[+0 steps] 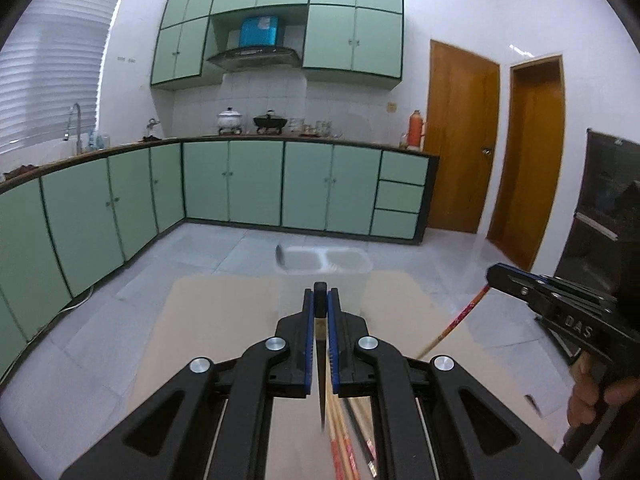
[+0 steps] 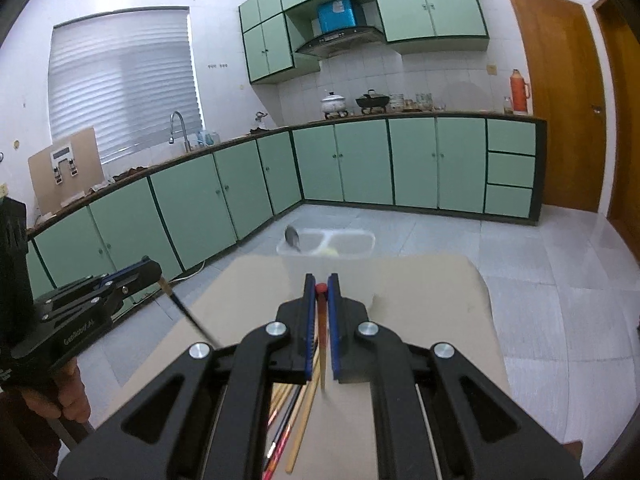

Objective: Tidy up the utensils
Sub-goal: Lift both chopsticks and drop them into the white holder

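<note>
The left gripper [image 1: 321, 300] has its jaws pressed onto the top end of a black chopstick [image 1: 321, 376], which hangs down between the fingers with its tip free. The right gripper [image 2: 321, 298] pinches a red-capped chopstick [image 2: 321, 344] the same way, near its upper end. Both sticks are held at a single point, so each can pivot or slide out if the hand jerks or tilts.

Below the jaws, the remaining chopsticks [image 2: 298, 420] lie in a loose pile on the near part of the cardboard sheet [image 2: 420, 300]. A swinging tip can catch this pile and scatter it.

At the far edge of the sheet stands the translucent two-compartment container [image 2: 360, 246], with a spoon [image 2: 292, 237] leaning in its left compartment. The container looks light, and a stick lowered off-centre can strike the rim or divider and tip it, or land in the spoon's compartment. The two grippers are close side by side, so crossing paths risks a collision.
</note>
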Demonstrator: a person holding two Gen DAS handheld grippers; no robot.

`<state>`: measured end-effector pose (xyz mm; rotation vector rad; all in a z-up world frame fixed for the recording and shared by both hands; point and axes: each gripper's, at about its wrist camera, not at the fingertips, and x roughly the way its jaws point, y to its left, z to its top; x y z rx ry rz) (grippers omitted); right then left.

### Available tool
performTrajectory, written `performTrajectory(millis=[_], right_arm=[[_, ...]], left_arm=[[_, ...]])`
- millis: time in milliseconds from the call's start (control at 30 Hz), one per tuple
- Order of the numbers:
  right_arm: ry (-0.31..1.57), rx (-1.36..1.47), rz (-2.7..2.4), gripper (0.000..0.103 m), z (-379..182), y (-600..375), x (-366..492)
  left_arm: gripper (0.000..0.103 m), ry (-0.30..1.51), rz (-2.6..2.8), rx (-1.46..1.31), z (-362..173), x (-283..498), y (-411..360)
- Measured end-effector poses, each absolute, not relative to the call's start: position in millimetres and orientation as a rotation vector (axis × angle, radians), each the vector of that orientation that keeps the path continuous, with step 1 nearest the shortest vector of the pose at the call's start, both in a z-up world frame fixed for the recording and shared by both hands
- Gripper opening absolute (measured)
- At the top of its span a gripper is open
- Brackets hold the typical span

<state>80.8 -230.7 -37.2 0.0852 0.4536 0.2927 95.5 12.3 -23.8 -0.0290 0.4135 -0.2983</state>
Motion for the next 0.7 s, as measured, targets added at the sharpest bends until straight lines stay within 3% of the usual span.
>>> performTrajectory(millis=[700], right_arm=[[0.338, 0.033, 0.318, 0.005, 80.2, -248.9, 191.3]], left_arm=[[0.006, 0.156, -0.318, -0.023, 85.2, 191.4, 0.9]])
